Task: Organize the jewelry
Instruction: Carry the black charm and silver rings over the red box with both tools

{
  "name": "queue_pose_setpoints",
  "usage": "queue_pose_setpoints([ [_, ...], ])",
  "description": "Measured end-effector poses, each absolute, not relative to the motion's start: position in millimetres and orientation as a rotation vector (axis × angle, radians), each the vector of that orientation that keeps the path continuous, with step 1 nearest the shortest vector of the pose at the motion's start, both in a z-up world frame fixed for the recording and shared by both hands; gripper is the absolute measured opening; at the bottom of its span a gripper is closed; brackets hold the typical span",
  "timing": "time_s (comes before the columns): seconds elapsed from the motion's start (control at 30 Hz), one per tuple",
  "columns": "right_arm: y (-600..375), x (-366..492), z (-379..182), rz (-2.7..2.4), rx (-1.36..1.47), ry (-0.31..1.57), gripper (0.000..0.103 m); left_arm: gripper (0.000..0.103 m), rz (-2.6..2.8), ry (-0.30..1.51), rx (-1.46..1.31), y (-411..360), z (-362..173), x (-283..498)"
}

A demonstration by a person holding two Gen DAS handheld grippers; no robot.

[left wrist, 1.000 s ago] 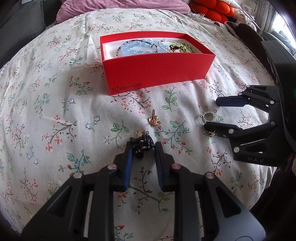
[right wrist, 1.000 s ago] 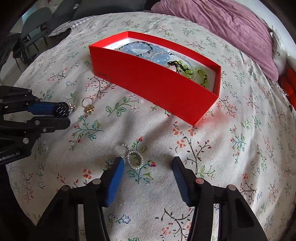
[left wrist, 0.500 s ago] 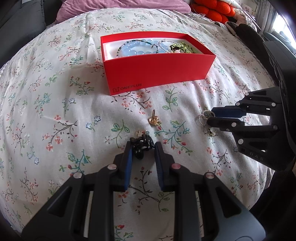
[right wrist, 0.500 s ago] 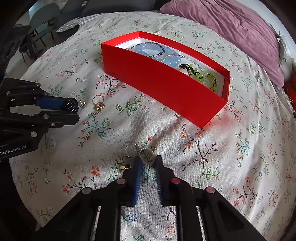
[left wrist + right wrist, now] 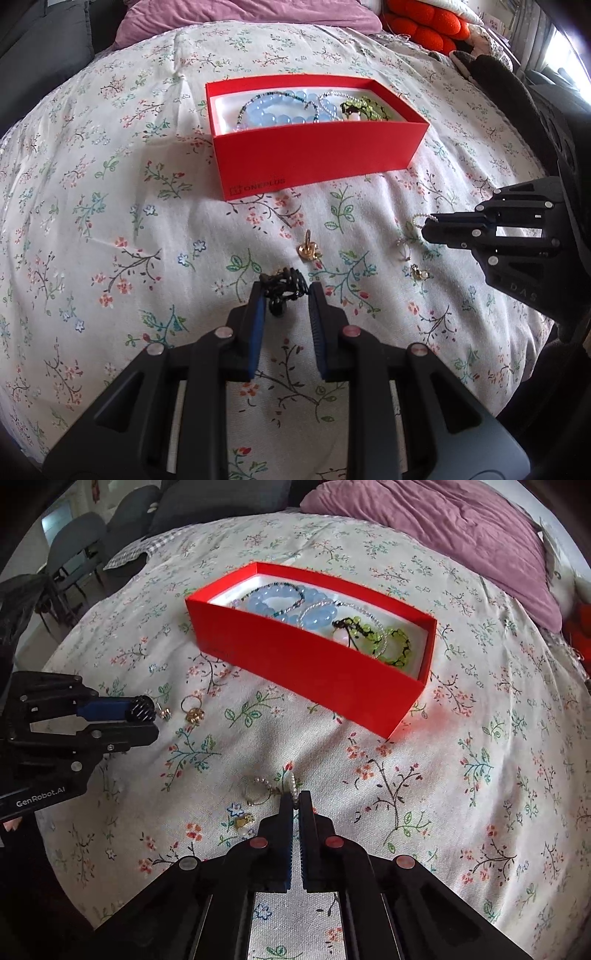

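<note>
A red open box (image 5: 317, 158) (image 5: 306, 672) sits on the floral bedspread and holds blue bead bracelets (image 5: 273, 112) and green beads (image 5: 397, 644). My left gripper (image 5: 286, 295) is shut on a black coiled hair tie (image 5: 284, 288), also seen in the right wrist view (image 5: 140, 709). My right gripper (image 5: 294, 803) is shut on a small pearl ring (image 5: 293, 786), lifted a little off the bed; it shows in the left wrist view (image 5: 430, 230). A gold ring (image 5: 309, 249) (image 5: 192, 709) lies between the grippers.
A second pearl ring (image 5: 260, 792) and a small gold earring (image 5: 243, 821) (image 5: 419, 272) lie on the bedspread by my right gripper. A purple pillow (image 5: 461, 535) and an orange cushion (image 5: 424, 26) lie beyond the box. Chairs (image 5: 74, 546) stand off the bed's left.
My right gripper closed on the pearl ring and lifted it slightly. My left gripper stayed shut on the hair tie and rose a little.
</note>
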State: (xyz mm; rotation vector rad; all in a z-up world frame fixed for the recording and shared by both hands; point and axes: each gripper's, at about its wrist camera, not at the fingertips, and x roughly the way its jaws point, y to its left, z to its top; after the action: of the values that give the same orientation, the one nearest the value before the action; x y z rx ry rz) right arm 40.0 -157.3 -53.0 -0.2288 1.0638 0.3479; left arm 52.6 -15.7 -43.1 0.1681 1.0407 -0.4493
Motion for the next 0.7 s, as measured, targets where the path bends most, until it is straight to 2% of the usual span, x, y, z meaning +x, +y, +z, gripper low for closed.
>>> queue_pose_setpoints([
  [0.7, -173.5, 50.8, 7.8, 0.329, -0.075, 0.948, 0.002, 0.025, -0.444, 0.974, 0.075, -8.8, 3.2, 73.9],
])
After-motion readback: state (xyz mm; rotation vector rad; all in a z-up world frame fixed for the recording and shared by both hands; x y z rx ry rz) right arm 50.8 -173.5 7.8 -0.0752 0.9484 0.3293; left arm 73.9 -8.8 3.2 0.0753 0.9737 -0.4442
